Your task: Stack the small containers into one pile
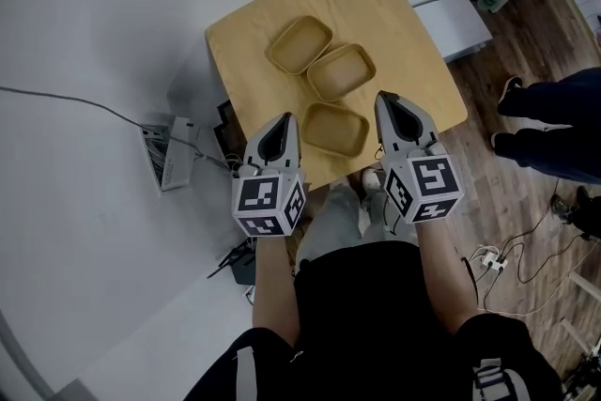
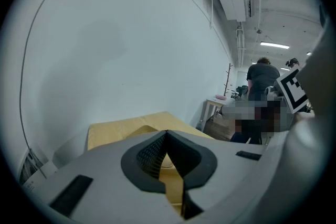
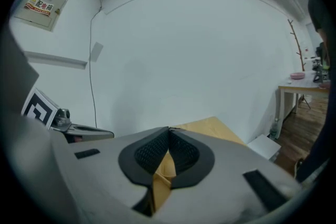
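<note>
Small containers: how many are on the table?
3. The far container, the middle container and the near container lie in a row on the table, unstacked. None seems hidden.

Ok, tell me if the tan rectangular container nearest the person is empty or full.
Empty: the nearest tan rectangular container shows only its bare inner floor in the head view.

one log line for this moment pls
left gripper: shut, empty | right gripper: shut, empty | far container, middle container, near container: on table, none stacked
</note>
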A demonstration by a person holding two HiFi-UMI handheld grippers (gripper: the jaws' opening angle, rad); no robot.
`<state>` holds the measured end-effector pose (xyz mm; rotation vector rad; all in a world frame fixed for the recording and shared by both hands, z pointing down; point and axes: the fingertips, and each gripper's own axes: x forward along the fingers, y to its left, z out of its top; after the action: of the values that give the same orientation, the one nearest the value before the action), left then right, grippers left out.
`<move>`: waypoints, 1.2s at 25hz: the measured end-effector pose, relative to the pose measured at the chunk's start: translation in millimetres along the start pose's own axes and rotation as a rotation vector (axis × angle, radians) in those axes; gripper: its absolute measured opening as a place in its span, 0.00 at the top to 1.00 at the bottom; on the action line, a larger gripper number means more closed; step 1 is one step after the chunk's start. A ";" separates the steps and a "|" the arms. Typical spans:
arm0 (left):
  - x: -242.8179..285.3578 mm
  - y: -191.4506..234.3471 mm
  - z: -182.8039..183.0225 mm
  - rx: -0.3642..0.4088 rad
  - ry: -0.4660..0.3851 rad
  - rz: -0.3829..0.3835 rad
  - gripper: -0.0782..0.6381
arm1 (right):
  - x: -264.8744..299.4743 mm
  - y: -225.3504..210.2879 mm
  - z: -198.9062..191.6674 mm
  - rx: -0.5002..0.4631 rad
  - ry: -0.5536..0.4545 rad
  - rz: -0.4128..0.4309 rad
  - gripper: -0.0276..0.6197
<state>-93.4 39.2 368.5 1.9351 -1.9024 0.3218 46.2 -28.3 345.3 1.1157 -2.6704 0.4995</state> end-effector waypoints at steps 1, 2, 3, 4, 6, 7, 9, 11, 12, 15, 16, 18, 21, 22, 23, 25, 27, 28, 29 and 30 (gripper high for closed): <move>3.6 0.8 -4.8 0.004 0.021 -0.013 0.89 | 1.4 -0.6 -6.0 0.016 0.011 -0.010 0.95; 7.8 1.1 -9.7 0.007 0.041 -0.027 0.89 | 2.6 -1.4 -12.0 0.034 0.021 -0.016 0.95; 12.5 0.8 -14.4 0.012 0.063 -0.043 0.89 | 3.6 -2.6 -17.7 0.054 0.030 -0.019 0.95; 17.4 0.1 -19.4 0.019 0.087 -0.060 0.89 | 4.4 -4.3 -23.3 0.075 0.039 -0.022 0.95; 26.6 -0.8 -30.0 0.039 0.134 -0.092 0.85 | 5.9 -9.1 -34.7 0.106 0.060 -0.038 0.95; 30.6 -0.4 -35.7 0.045 0.155 -0.105 0.82 | 6.8 -11.5 -41.1 0.117 0.071 -0.050 0.95; 38.0 1.9 -47.5 0.048 0.191 -0.120 0.82 | 8.0 -15.8 -55.6 0.139 0.100 -0.069 0.95; 46.5 2.3 -60.6 0.049 0.231 -0.133 0.82 | 8.8 -20.5 -72.2 0.166 0.140 -0.079 0.92; 50.6 2.1 -69.0 0.050 0.260 -0.142 0.78 | 9.5 -22.1 -81.3 0.184 0.163 -0.082 0.88; 59.0 4.5 -100.4 0.050 0.381 -0.154 0.72 | 11.9 -25.5 -109.7 0.240 0.223 -0.109 0.88; 61.4 5.2 -109.3 0.045 0.412 -0.154 0.70 | 12.8 -27.6 -118.3 0.254 0.242 -0.122 0.88; 65.5 6.5 -122.1 0.030 0.447 -0.156 0.70 | 13.6 -30.9 -133.6 0.277 0.275 -0.141 0.82; 69.6 12.1 -134.1 0.021 0.471 -0.159 0.70 | 12.5 -31.5 -153.9 0.305 0.326 -0.166 0.82; 71.0 15.0 -137.8 0.024 0.480 -0.156 0.70 | 12.5 -31.0 -160.4 0.312 0.342 -0.175 0.82; 72.5 18.0 -141.8 0.030 0.491 -0.152 0.70 | 12.8 -30.5 -166.7 0.320 0.356 -0.182 0.82; 75.6 23.2 -150.3 0.037 0.518 -0.144 0.63 | 14.2 -29.3 -179.0 0.341 0.383 -0.192 0.82; 78.0 26.3 -156.8 0.034 0.537 -0.143 0.63 | 15.7 -26.8 -189.5 0.362 0.401 -0.193 0.82; 79.1 26.7 -159.6 0.032 0.544 -0.148 0.63 | 15.9 -25.3 -194.4 0.374 0.408 -0.193 0.82; 80.6 26.5 -162.6 0.032 0.551 -0.154 0.63 | 15.6 -24.4 -199.3 0.385 0.415 -0.196 0.82; 82.2 26.1 -165.9 0.034 0.560 -0.161 0.63 | 15.1 -24.2 -204.2 0.394 0.422 -0.202 0.82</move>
<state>-96.3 38.4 555.4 1.7611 -1.3786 0.7593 64.7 24.2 543.8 1.1978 -2.1222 1.1156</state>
